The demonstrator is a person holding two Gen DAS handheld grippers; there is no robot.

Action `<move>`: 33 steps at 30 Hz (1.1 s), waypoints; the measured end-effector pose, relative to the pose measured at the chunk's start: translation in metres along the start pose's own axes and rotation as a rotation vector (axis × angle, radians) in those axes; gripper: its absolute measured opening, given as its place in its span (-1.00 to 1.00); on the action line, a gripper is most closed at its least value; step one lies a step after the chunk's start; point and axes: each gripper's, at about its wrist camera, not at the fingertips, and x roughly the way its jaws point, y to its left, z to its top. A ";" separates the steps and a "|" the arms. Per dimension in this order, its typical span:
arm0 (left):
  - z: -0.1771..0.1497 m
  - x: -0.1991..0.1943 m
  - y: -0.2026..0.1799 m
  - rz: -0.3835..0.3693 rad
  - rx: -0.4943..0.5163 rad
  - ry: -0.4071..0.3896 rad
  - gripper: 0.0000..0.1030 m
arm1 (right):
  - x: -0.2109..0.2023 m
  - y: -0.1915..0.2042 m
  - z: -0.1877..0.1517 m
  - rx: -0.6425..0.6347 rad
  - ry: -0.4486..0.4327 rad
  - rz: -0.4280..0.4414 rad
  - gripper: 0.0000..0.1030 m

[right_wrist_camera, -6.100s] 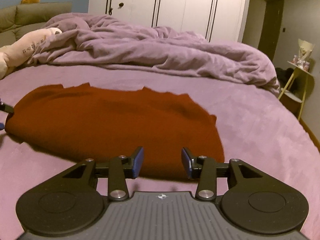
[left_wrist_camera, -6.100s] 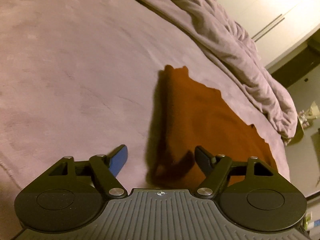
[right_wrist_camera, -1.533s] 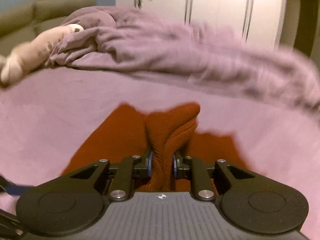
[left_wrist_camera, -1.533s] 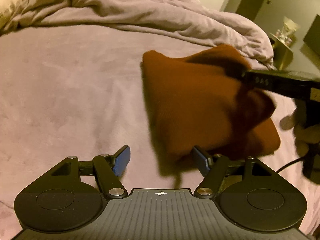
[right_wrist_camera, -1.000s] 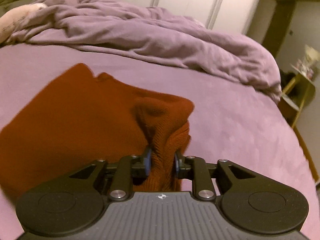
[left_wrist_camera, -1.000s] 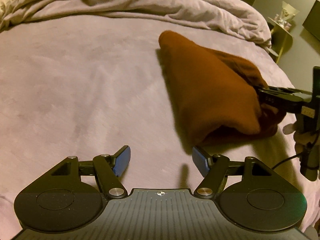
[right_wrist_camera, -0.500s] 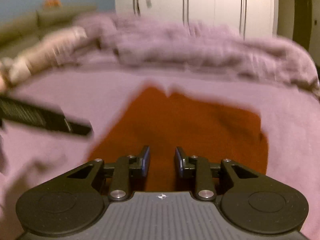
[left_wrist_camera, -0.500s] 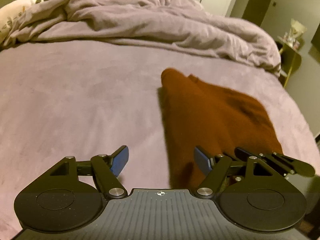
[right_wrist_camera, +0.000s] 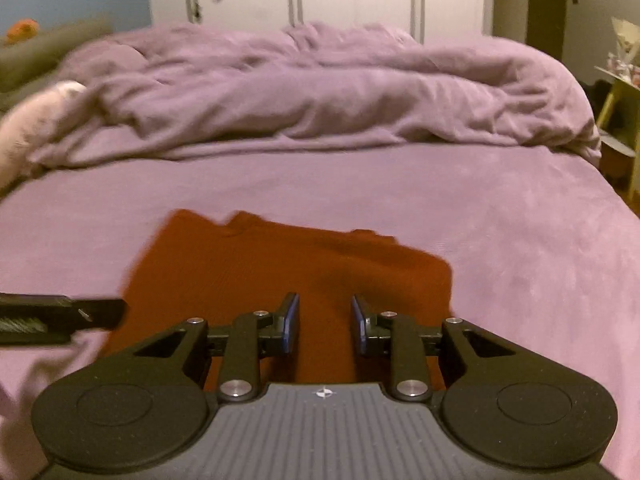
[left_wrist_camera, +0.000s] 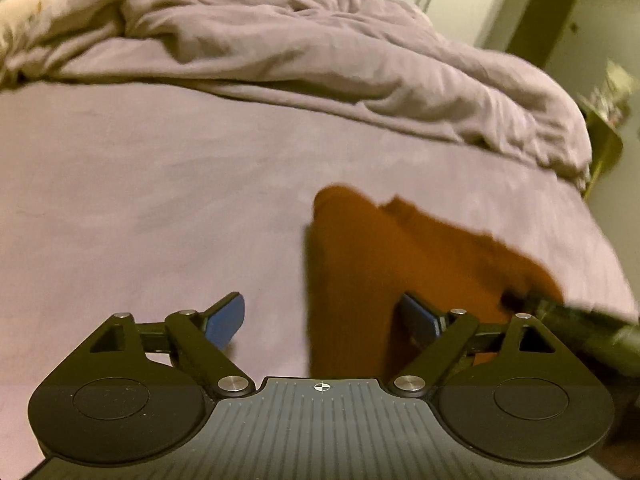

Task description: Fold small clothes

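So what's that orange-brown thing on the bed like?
It is a rust-orange knitted garment, folded into a flat, roughly rectangular bundle with uneven far edges. It lies on the purple bedsheet, in front of the rumpled duvet. Neither gripper grips it; both hover open over its near edge.

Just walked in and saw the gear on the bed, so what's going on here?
A person with a handheld gripper in each hand is folding a rust-coloured garment on the purple bed. It lies folded flat on the sheet, and neither gripper holds it. The right gripper hovers over its near edge, fingers apart with nothing between them. The left gripper, whose jaws have just been opening, is wide open at the garment's left edge.
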 end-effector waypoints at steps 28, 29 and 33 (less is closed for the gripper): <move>-0.022 0.018 0.040 -0.348 -0.088 0.171 0.81 | -0.024 -0.120 -0.065 0.514 0.066 0.402 0.27; -0.022 0.022 0.037 -0.352 -0.090 0.183 0.81 | -0.018 -0.119 -0.064 0.522 0.084 0.429 0.24; -0.022 0.034 0.024 -0.359 -0.050 0.196 0.61 | 0.007 -0.115 -0.066 0.543 0.122 0.475 0.25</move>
